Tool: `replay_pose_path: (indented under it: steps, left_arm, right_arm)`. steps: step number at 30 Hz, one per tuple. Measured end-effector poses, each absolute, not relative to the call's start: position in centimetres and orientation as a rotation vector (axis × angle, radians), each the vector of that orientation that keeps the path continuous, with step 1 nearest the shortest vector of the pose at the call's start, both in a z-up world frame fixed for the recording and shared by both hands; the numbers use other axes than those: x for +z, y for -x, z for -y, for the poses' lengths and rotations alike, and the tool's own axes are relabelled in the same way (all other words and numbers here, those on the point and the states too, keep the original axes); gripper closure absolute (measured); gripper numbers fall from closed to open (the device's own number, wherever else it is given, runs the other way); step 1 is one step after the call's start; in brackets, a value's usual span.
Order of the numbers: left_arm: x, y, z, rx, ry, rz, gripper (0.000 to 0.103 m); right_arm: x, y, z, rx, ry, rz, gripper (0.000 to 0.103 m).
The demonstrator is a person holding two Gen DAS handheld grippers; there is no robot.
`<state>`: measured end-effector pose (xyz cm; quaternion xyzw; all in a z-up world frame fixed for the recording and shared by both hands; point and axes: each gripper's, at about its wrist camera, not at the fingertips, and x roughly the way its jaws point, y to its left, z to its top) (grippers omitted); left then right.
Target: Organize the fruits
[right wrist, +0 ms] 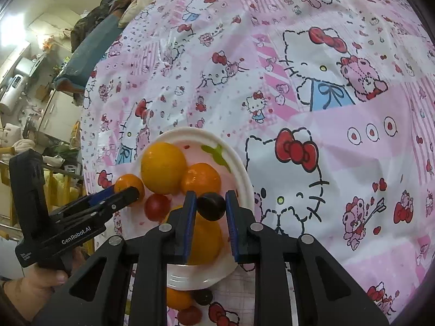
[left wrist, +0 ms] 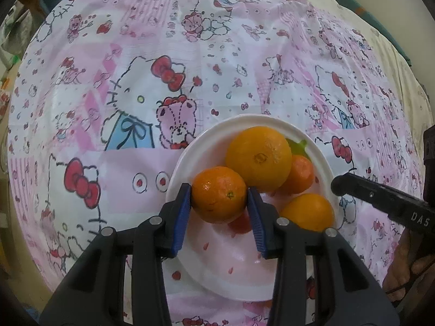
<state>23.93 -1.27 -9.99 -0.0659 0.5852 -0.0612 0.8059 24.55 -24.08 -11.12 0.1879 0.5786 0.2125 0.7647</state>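
A white plate (left wrist: 187, 160) lies on the Hello Kitty cloth and holds several fruits. My left gripper (left wrist: 219, 198) is shut on a small orange (left wrist: 218, 194) just above the plate's near left part. A large orange (left wrist: 258, 157) and two smaller ones (left wrist: 299, 174) (left wrist: 307, 212) sit beside it. In the right wrist view my right gripper (right wrist: 210, 206) is shut on a dark plum (right wrist: 211, 206) over the plate (right wrist: 236, 163). The left gripper (right wrist: 119, 198) shows at the plate's left edge with its small orange (right wrist: 129, 184). A red fruit (right wrist: 157, 207) lies on the plate.
An orange fruit (right wrist: 178, 297), a dark plum (right wrist: 202, 296) and a red fruit (right wrist: 190, 314) lie on the cloth below the plate, near me. The pink patterned cloth (right wrist: 339, 125) covers the table. Household clutter (right wrist: 32, 87) stands beyond the table's left edge.
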Motion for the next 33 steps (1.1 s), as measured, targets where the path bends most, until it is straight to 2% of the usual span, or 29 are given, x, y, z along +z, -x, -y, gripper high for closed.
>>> replay_pose_path:
  steps: [21,26,33]
  left_arm:
    - [-10.6,-24.8,0.6,-0.111,0.175,-1.281,0.064]
    - [-10.6,-24.4,0.6,-0.109,0.166,-1.270,0.053]
    - [-10.0,-24.2,0.8,-0.111,0.153,-1.257,0.042]
  right_arm:
    - [-11.5,-24.5,23.9,0.448,-0.413,-1.266,0.077]
    - [-11.1,-24.6,24.2,0.440,-0.421,-1.252,0.077]
    - [-10.3,-24.5,24.2,0.451,-0.419,-1.234,0.077]
